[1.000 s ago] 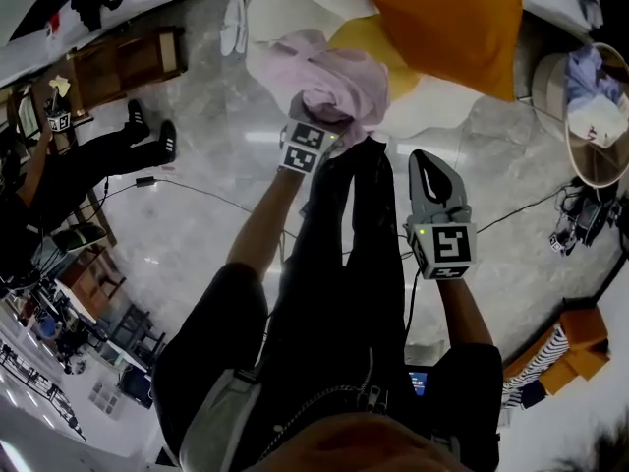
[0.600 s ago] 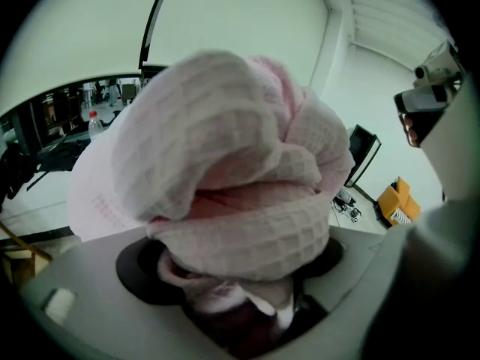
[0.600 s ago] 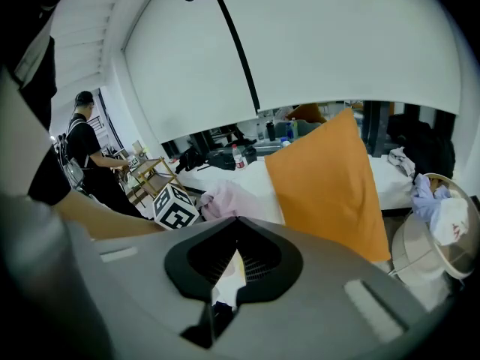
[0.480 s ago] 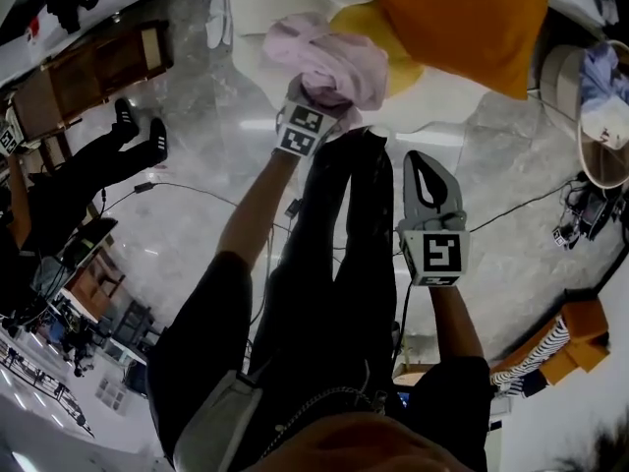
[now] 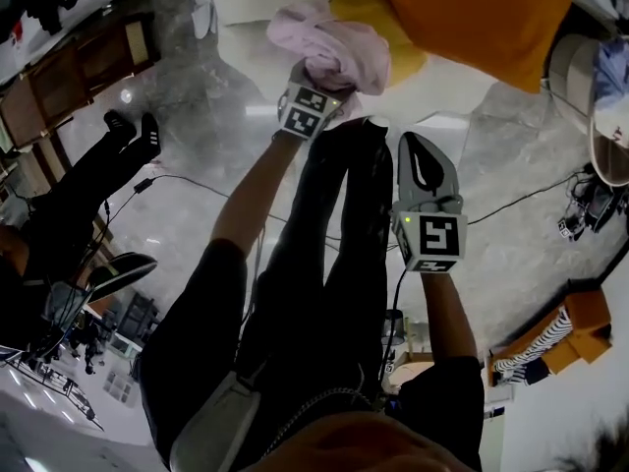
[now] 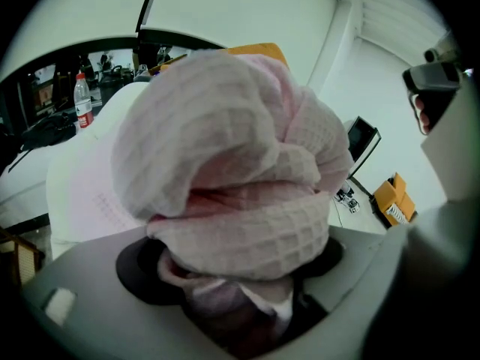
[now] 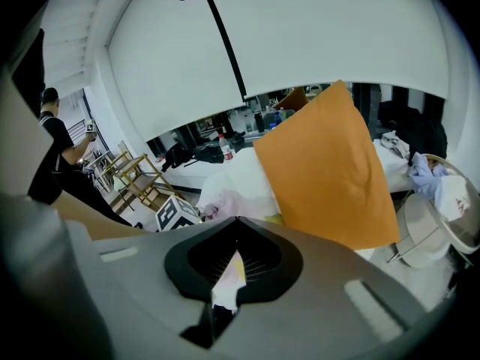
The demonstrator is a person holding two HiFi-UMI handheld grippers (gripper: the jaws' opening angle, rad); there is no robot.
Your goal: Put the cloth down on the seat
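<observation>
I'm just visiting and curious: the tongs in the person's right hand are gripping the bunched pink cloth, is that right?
Not quite. It is the left tongs that are gripping the bunched pink cloth; the left gripper view shows it bundled between them. The right tongs are closed on nothing.

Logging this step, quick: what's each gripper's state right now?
Left gripper: closed on the pink cloth.
Right gripper: closed, holding nothing.
</observation>
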